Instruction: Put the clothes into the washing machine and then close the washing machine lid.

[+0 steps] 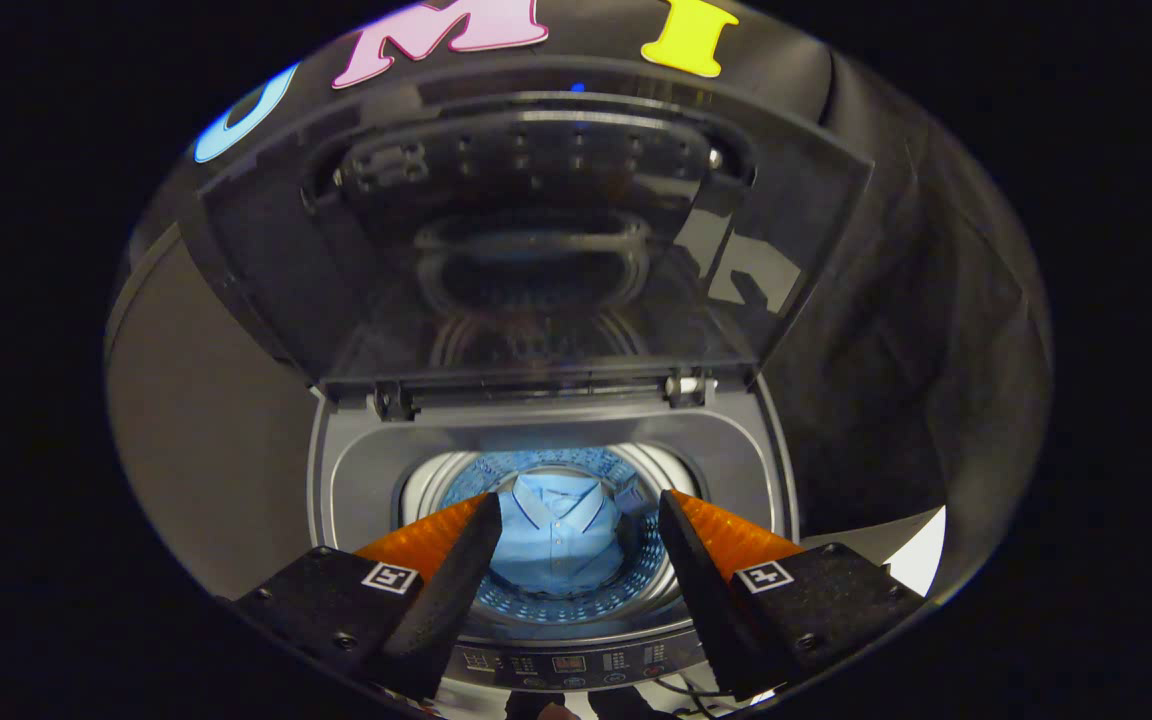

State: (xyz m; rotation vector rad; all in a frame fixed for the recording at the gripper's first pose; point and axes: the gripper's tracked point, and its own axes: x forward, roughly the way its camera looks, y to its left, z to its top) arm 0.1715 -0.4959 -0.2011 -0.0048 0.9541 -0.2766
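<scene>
- Near edge of the washing machine (356,480) is cut off below my claw; only a strip of its control panel (576,665) shows btwn the finger bases, markings too small to make out.
- Drum (636,560) is partly blocked: both fingers cover its left & right sides, so I see just the middle & part of the perforated wall.
- Shirt (556,540) w/ collar lies down in the drum; its lower part & sleeves are hard to tell apart, and edges tuck behind my fingers.
- Lid (536,230) stands open, tilted back at the far side on its hinge; it's see-through/glossy, so reflections of the drum opening muddle what's on it vs behind it.
- Dark cloth wall (916,330) to the right is mostly shadow, folds barely readable. Pale surface (196,420) to the left is plain, can't tell what it is.
- Small bright patch (921,555) near right, beyond the right finger base, cut off, unclear.
- My claw (576,510) is spread wide, fingers apart, pinching nothing.
- Shirt sits btwn the fingertips in the view but lower, inside the drum; not touching either finger as far as I can tell.
- Claw hovers above the machine's opening, pointing down into it, lid beyond the tips on the far side.
</scene>
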